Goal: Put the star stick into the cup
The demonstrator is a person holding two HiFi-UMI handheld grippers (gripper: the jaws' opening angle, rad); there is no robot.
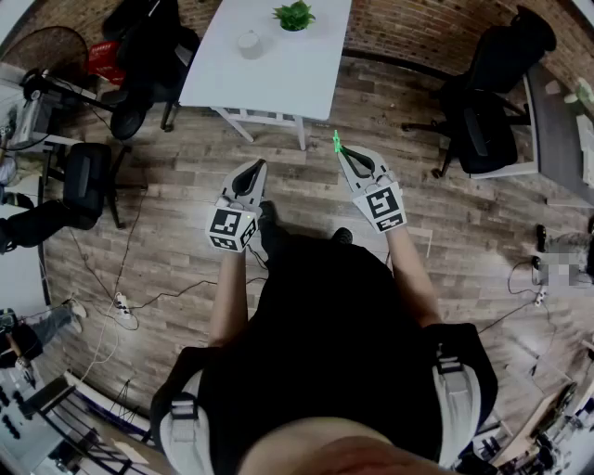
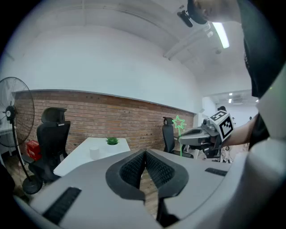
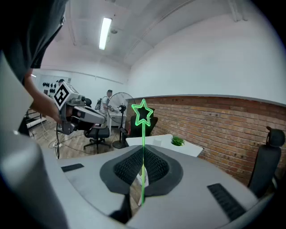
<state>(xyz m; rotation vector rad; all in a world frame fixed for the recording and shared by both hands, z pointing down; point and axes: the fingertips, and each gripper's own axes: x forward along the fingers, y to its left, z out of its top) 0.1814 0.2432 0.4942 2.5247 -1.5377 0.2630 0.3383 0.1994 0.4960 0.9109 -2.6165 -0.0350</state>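
Note:
My right gripper (image 1: 340, 151) is shut on the green star stick (image 3: 143, 134), which stands upright between the jaws with its star outline (image 3: 142, 112) above them. In the head view only the stick's green tip (image 1: 336, 141) shows. My left gripper (image 1: 256, 167) is shut with nothing in it; its pads (image 2: 134, 167) meet. The white cup (image 1: 249, 42) stands on the white table (image 1: 306, 83), ahead of both grippers and some way off. The cup (image 2: 94, 152) also shows in the left gripper view. The right gripper (image 2: 196, 136) with the star stick (image 2: 179, 123) appears there at the right.
A small green plant (image 1: 294, 15) sits on the table behind the cup. Black office chairs (image 1: 487, 102) stand right and left (image 1: 148, 56) of the table. A fan (image 1: 46, 46) stands at far left. Cables (image 1: 121, 301) lie on the wooden floor.

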